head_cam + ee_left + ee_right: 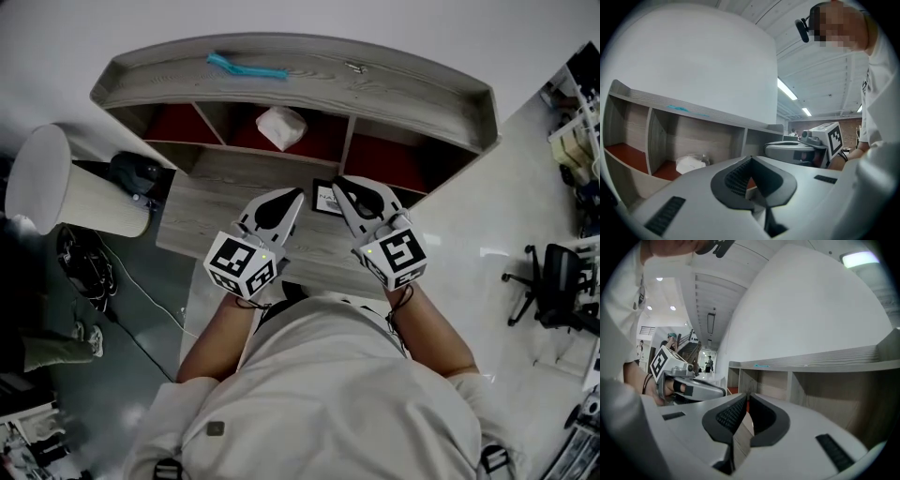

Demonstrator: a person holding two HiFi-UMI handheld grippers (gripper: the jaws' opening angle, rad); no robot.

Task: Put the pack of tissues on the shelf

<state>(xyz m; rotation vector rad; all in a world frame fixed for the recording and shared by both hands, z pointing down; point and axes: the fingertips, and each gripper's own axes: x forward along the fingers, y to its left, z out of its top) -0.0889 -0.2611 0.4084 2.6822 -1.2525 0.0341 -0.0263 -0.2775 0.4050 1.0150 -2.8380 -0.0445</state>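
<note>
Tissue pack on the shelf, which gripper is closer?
Left. The left gripper is straight in front of the tissue pack; the right gripper is off to its right.

An office-like workroom: swivel chair (557, 283), floor cables (91, 274), ceiling strip lights (787, 89).

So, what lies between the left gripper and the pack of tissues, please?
Head view: only bare shelf board between left gripper and pack of tissues.
</note>
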